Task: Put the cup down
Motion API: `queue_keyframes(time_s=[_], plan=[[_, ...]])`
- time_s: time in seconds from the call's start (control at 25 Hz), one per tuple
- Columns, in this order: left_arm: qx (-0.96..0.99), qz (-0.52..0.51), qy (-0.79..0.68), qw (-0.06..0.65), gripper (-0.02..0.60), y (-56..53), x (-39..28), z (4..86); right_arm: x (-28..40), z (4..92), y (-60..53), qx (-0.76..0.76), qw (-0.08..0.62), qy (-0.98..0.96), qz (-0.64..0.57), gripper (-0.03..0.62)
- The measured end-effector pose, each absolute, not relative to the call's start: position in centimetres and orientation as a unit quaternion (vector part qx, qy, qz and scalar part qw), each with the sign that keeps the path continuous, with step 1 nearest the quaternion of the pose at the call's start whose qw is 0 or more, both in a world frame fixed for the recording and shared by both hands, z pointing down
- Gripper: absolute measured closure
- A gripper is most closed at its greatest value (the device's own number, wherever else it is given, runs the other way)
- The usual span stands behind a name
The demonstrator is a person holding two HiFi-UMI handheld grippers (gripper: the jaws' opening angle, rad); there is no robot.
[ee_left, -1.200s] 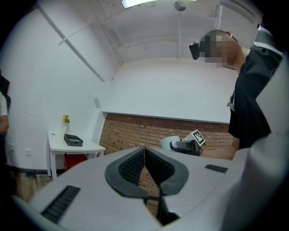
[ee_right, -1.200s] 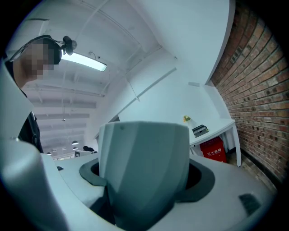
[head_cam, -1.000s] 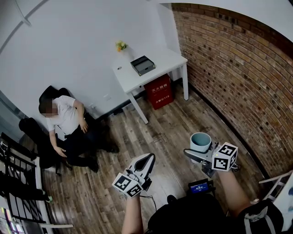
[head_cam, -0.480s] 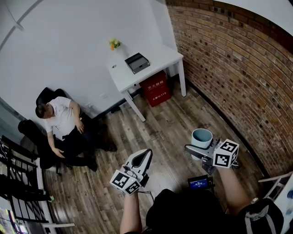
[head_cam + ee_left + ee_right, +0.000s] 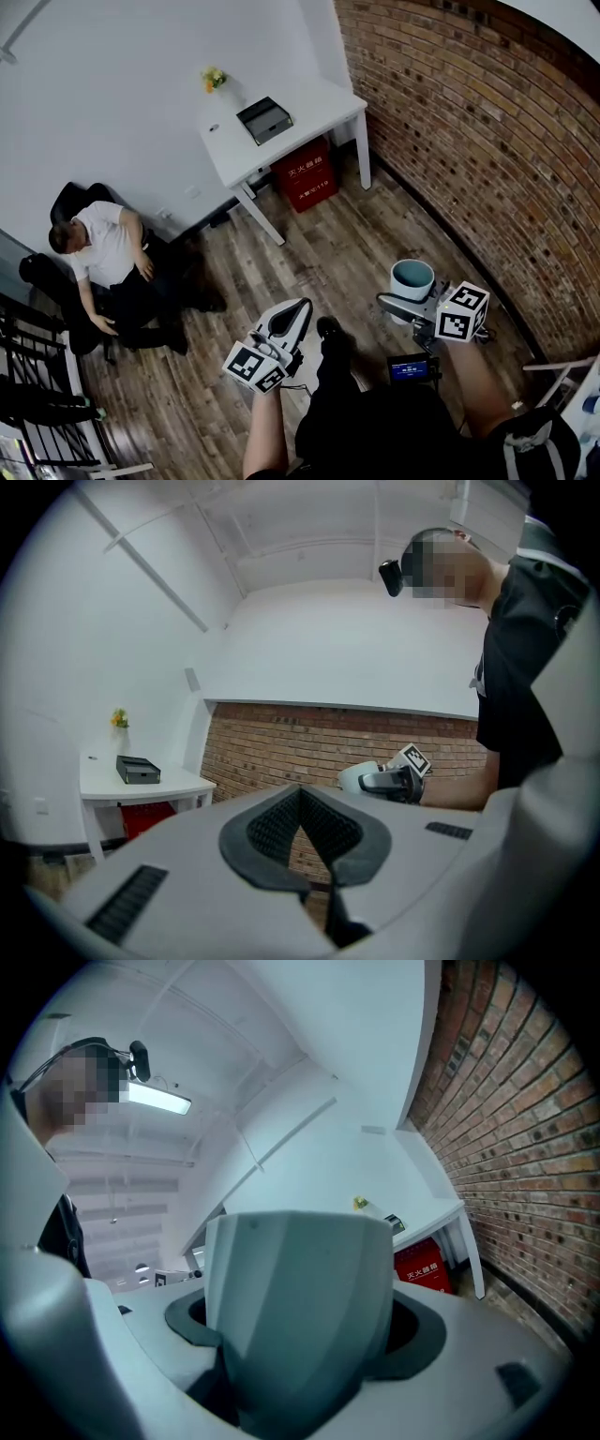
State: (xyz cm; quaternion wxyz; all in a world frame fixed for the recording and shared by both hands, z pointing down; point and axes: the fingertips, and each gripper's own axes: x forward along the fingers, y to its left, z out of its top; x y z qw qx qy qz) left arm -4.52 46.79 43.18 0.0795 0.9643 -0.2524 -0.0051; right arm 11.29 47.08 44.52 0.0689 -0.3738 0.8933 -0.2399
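The right claw [image 5: 401, 307], clenched around the upright cup [image 5: 412, 279] and well apart from the counter [image 5: 314, 111], should carry it level to a bare corner before releasing.

- Head view: from high up, looking steeply down on the floor [image 5: 375, 234]; the counter [image 5: 314, 108] lies far off.
- Left gripper view: low, looking along its fingers [image 5: 267, 827] toward the brick wall [image 5: 281, 742].
- Right gripper view: tilted upward, close behind the cup [image 5: 300, 1307].
- All three views share the counter and the brick wall.
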Motion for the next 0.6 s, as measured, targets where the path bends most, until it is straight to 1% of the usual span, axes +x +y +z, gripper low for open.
queue_keyframes(time_s=[0.28, 0.6], plan=[[0.967, -0.013, -0.236, 0.092, 0.574, 34.3, -5.5, 44.3, 10.5, 45.2, 36.3, -0.398, 0.062, 0.883, -0.240, 0.187], [0.973, 0.023, -0.220, 0.070, 0.574, 19.8, -9.1, 44.0, 7.2, 42.8, 21.0, -0.414, 0.076, 0.875, -0.238, 0.187]])
